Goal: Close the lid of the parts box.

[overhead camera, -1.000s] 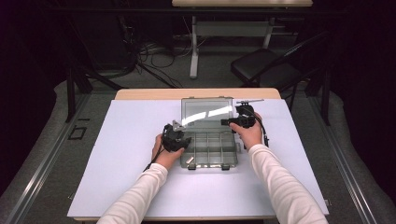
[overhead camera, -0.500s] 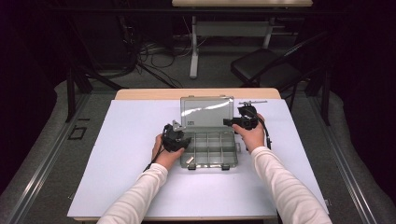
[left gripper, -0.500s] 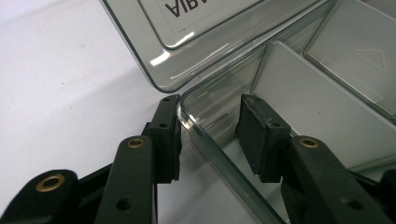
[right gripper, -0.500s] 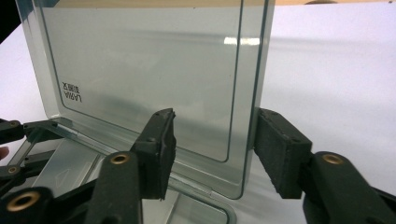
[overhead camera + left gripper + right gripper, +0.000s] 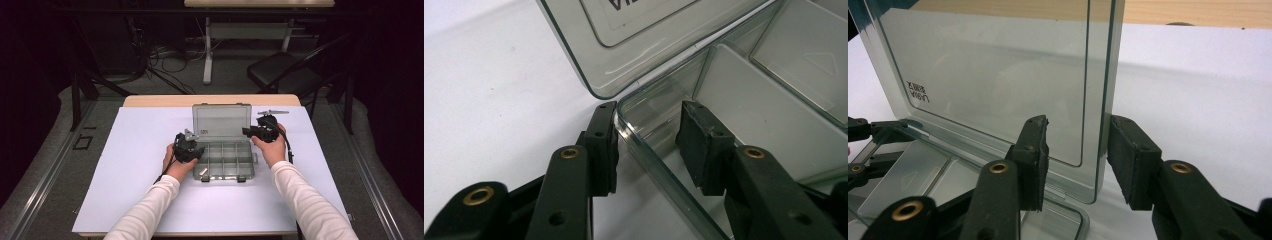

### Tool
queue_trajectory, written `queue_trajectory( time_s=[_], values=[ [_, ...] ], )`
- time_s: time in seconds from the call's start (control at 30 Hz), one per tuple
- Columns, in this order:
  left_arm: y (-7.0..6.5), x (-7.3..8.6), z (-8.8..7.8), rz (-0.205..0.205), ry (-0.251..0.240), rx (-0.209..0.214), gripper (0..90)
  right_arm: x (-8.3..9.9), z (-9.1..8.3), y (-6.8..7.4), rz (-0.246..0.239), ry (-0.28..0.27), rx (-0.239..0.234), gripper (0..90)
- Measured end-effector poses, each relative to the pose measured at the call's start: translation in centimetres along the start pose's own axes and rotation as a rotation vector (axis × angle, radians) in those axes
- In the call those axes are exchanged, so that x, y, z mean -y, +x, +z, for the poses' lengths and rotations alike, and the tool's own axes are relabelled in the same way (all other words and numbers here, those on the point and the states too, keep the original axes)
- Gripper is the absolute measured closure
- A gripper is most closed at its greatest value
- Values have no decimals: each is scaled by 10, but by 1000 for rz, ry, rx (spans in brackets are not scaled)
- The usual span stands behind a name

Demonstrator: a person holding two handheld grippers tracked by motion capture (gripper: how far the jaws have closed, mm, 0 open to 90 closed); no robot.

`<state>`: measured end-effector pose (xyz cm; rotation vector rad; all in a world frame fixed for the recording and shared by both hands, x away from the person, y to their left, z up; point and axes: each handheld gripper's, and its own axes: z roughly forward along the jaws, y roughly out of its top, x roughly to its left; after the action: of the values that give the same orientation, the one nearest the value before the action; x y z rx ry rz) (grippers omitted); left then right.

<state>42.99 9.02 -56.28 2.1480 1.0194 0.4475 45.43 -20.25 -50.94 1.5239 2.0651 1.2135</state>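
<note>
A clear grey compartment box (image 5: 225,159) lies at the table's middle with its lid (image 5: 221,120) standing upright at the back. My left gripper (image 5: 198,150) is at the box's left side. In the left gripper view this gripper (image 5: 651,145) is open and straddles the box's left wall (image 5: 644,150) near the back corner, one jaw outside and one inside an empty compartment (image 5: 769,110). My right gripper (image 5: 247,131) is at the lid's right edge. In the right gripper view it (image 5: 1078,160) is open, with the lid's edge (image 5: 1103,100) between its pads.
The box sits on a white sheet (image 5: 125,165) that covers the wooden table (image 5: 160,100). Two latches (image 5: 204,172) stick out at the box's front. Beyond the table stand a black chair (image 5: 285,75) and cables on the floor (image 5: 165,55).
The lid has swung from a backward tilt to upright. My right gripper has dropped slightly along the lid's right edge. The left gripper has stayed at the box's left wall.
</note>
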Motion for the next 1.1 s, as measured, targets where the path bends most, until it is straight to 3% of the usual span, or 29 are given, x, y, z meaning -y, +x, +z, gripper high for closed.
queue_trajectory(
  time_s=[0.57,1.07,1.1],
  values=[
    [0,0,0,0,0,-2,599,10,-8,1,-51,-66,23,719],
    [0,0,0,-1,1,-2,600,16,-16,-1,-40,-98,31,880],
    [0,0,0,1,1,-2,601,16,-16,-1,-35,-100,5,900]
  ],
)
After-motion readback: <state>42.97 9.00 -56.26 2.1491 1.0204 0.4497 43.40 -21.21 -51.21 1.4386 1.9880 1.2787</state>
